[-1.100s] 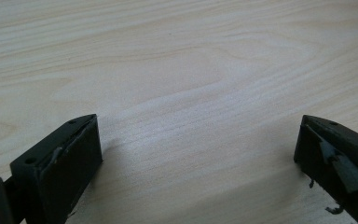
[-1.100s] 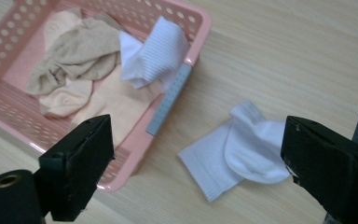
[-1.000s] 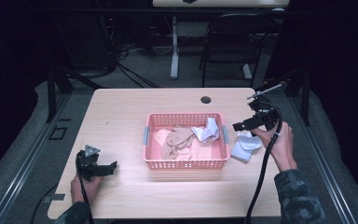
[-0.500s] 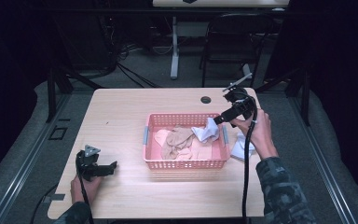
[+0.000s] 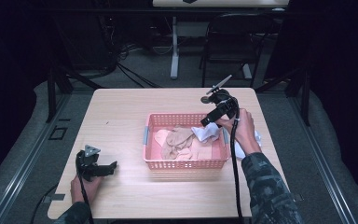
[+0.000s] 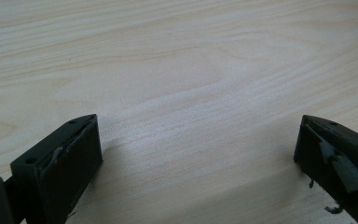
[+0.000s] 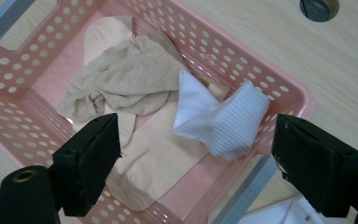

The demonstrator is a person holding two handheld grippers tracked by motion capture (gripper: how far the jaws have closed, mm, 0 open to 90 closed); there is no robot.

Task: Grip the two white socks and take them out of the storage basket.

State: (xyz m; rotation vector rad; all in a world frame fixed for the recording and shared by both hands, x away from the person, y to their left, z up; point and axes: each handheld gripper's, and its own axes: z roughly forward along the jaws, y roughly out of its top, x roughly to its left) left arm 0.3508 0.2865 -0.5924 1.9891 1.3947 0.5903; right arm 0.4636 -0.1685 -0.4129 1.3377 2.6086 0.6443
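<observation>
A pink perforated basket stands on the table right of centre and holds tan socks and a white sock. In the right gripper view the white sock lies folded against the basket's rim, beside the tan socks. My right gripper hovers over the basket's right end, open, its jaws spread wide above the white sock with nothing between them. At the table's front left my left gripper rests low over bare wood, open and holding nothing.
More white cloth lies on the table right of the basket, partly behind the person's hand. A round dark cable hole sits in the tabletop behind the basket. A chair and a table leg stand beyond the far edge.
My right gripper has moved left from the white cloth at the table's right side to above the basket's right end. The left gripper has stayed put.
</observation>
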